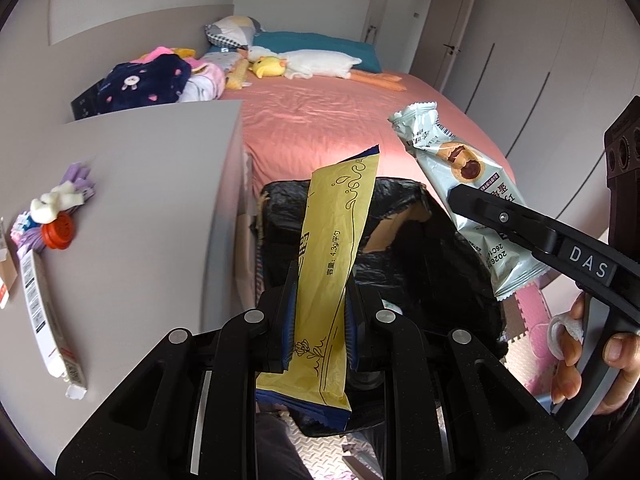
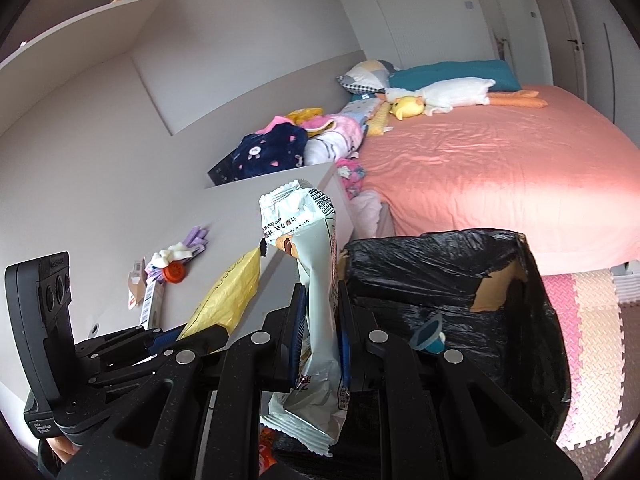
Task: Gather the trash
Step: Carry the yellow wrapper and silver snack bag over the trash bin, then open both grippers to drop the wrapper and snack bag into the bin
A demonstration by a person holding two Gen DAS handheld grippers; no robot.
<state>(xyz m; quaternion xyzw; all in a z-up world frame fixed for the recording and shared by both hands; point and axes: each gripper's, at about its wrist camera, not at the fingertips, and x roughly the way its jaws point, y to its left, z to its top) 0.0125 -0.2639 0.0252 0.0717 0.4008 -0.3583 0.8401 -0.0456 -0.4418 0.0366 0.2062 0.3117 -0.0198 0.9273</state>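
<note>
Left gripper (image 1: pixel 318 320), black two-finger tool with blue pads, nearest the lens: jaws clenched on a yellow paper-like sachet wrapper (image 1: pixel 334 264), gripped at its lower middle, long axis running up and away from the jaws, navy-edged top tilted slightly right. Pink-sheeted bed (image 2: pixel 500 176), largest item, rear; plush toys and folded clothes at its head. Grey desk (image 1: pixel 140 200), left, carrying a long white carton (image 1: pixel 44 316), an orange round cap (image 1: pixel 59 232) and small purple-white scraps, all uncollected. Cardboard bin lined with a black plastic bag (image 2: pixel 460 280), on the floor between desk and bed, mouth open upward, directly ahead of and below both wrappers; a small blue cup-like piece lies inside. Right gripper (image 2: pixel 320 336): jaws grasping a pale mint-white foil snack wrapper (image 2: pixel 316 264), held mid-length, long axis near upright, crimped end uppermost. Judgement: both hands sit about equally near the bin; the right wrapper looks closer to its mouth, the yellow one nearer its desk-side rim.
</note>
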